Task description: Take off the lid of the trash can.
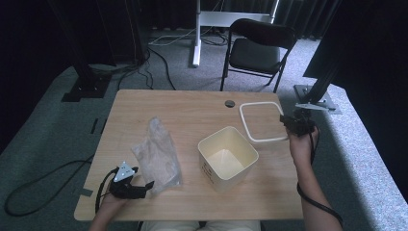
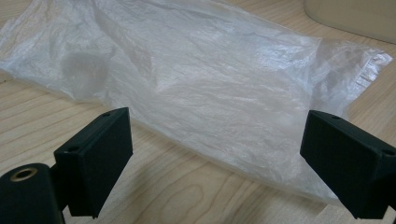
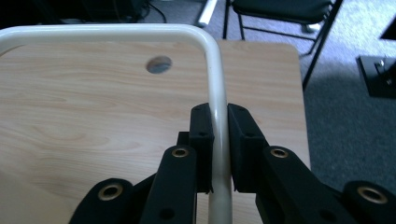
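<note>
Right claw (image 3: 218, 149): clamped on the white frame's (image 1: 250, 136) right rail at the bench's (image 1: 192, 108) far right. Left claw (image 2: 215, 158): jaws wide, just short of the plastic bag (image 2: 196, 88) lying left of the cream bin (image 1: 227, 159). Step, judged: fitting a liner; next calls for pinching the bag's edge. Bin's printing is illegible.

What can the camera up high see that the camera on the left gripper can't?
The high view alone has the white square frame pinched by the right gripper, plus the black chair. The left gripper view alone brings out the plastic bag's fine wrinkles between wide-open jaws. Both share the bag, the cream bin and the wooden table.
</note>
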The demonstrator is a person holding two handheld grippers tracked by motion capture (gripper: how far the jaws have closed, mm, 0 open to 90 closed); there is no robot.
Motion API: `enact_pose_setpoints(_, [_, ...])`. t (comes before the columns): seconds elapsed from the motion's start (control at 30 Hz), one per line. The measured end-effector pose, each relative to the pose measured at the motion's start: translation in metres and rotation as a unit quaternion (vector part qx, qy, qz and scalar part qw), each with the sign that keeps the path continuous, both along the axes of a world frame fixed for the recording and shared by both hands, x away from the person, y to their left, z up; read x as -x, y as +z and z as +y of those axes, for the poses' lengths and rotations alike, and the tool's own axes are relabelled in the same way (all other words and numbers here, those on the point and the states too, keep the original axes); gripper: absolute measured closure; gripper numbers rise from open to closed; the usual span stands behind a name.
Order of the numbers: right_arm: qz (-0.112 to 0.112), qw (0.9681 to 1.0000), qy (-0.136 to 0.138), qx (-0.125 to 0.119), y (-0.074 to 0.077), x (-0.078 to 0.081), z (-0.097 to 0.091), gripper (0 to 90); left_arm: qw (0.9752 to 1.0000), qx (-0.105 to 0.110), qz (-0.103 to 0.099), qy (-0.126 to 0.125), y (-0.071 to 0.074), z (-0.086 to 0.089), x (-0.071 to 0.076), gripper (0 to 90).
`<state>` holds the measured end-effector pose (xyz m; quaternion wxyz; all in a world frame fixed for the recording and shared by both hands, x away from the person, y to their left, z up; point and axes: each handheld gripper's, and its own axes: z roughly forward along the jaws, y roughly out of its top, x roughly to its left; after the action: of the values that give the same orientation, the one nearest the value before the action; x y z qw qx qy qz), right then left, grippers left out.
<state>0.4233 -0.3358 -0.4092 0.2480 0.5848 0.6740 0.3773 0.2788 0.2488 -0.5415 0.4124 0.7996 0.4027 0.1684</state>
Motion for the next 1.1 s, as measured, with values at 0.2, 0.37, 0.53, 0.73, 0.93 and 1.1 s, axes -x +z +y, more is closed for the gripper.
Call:
enact_pose_setpoints(0.2, [0.027,0.9995,-0.015,0.002,-0.033,-0.006,-0.003,81.0,1.0000,-0.002,0.000,0.001,0.000,0.000,0.000,9.7])
enact_pose_setpoints(0.37, [0.043,0.9988,-0.025,0.002,-0.054,-0.010,-0.005,81.0,1.0000,-0.003,0.000,0.000,0.000,-0.001,0.000,9.7])
enact_pose_setpoints(0.53, [0.055,0.9980,-0.031,0.002,-0.071,-0.014,-0.006,80.9,1.0000,-0.002,0.000,-0.001,0.000,0.000,0.000,9.7])
enact_pose_setpoints(0.73, [0.068,0.9971,-0.034,0.006,-0.087,-0.016,-0.007,80.8,1.0000,-0.005,0.000,-0.002,0.000,-0.001,0.000,9.7])
enact_pose_setpoints(0.93, [0.081,0.9959,-0.040,0.008,-0.101,-0.018,-0.005,80.0,1.0000,-0.005,0.000,0.000,0.000,-0.001,0.000,9.7])
enact_pose_setpoints(1.1, [0.092,0.9947,-0.043,0.014,-0.111,-0.021,-0.004,79.4,1.0000,-0.002,-0.001,-0.001,0.000,-0.001,0.001,9.7])
